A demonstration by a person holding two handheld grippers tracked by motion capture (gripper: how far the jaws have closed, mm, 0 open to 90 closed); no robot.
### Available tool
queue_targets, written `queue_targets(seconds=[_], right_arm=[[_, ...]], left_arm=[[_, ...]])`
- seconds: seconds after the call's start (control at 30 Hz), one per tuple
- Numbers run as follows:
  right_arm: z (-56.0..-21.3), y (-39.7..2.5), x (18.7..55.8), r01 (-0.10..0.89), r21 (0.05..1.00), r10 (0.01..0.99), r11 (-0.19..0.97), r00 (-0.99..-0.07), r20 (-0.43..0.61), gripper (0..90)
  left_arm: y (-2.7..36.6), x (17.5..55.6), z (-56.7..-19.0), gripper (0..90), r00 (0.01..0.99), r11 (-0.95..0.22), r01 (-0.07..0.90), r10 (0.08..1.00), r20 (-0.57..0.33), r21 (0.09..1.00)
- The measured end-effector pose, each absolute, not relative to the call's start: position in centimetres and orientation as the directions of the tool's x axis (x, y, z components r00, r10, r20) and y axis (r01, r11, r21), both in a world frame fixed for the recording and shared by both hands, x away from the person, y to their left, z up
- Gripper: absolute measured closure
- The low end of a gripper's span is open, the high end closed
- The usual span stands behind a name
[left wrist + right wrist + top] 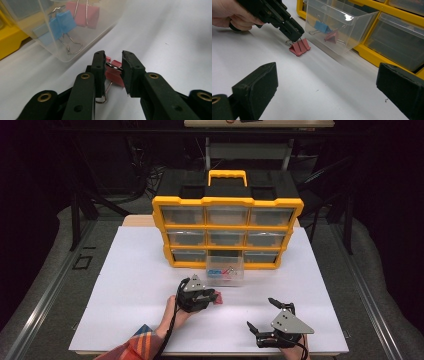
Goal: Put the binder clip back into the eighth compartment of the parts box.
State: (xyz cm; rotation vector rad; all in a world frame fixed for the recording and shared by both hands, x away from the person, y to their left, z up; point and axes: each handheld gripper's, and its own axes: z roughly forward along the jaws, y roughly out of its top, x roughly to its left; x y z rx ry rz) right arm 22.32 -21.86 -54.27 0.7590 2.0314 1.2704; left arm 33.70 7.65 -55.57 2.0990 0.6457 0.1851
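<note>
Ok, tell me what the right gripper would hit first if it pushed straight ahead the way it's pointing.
Probably the clear drawer pulled out of the yellow organizer. The right gripper is open, with bare white table ahead of it; the pink binder clip lies off to one side. Depth is hard to judge.

We look down on a white desk [125, 285] set on a grey floor [47, 270]. Black stand legs [76, 215] rise at the left, with a loose tangle of cables [150, 175] behind. Past that the room falls dark. Another pale tabletop [260, 123] sits at the far edge, above a grey frame [250, 150]. Light falls evenly on the desk.
</note>
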Motion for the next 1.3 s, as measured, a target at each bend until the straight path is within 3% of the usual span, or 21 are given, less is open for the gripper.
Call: queue_targets(seconds=[0.83, 0.93, 1.0, 1.3], right_arm=[[-54.3, -21.9, 22.3, 0.144, 0.916, 0.739, 0.373, -0.644, -0.200, 3.2], [-54.3, -21.9, 22.3, 0.144, 0.916, 0.738, 0.374, -0.644, -0.200, 3.2], [-54.3, -21.9, 22.3, 0.144, 0.916, 0.738, 0.373, -0.644, -0.200, 3.2], [-54.3, -22.0, 22.3, 0.144, 0.916, 0.739, 0.374, -0.643, -0.201, 3.2]], left_arm=[[8.2, 33.3, -55.0, 76.7, 0.852, -0.408, 0.389, 0.501, -0.154, 0.826], [8.3, 33.4, -55.0, 78.9, 0.850, -0.401, 0.392, 0.503, -0.159, 0.828], [8.4, 33.4, -54.9, 87.0, 0.849, -0.394, 0.390, 0.503, -0.160, 0.832], [8.5, 33.2, -54.6, 88.1, 0.856, -0.406, 0.380, 0.495, -0.150, 0.831]])
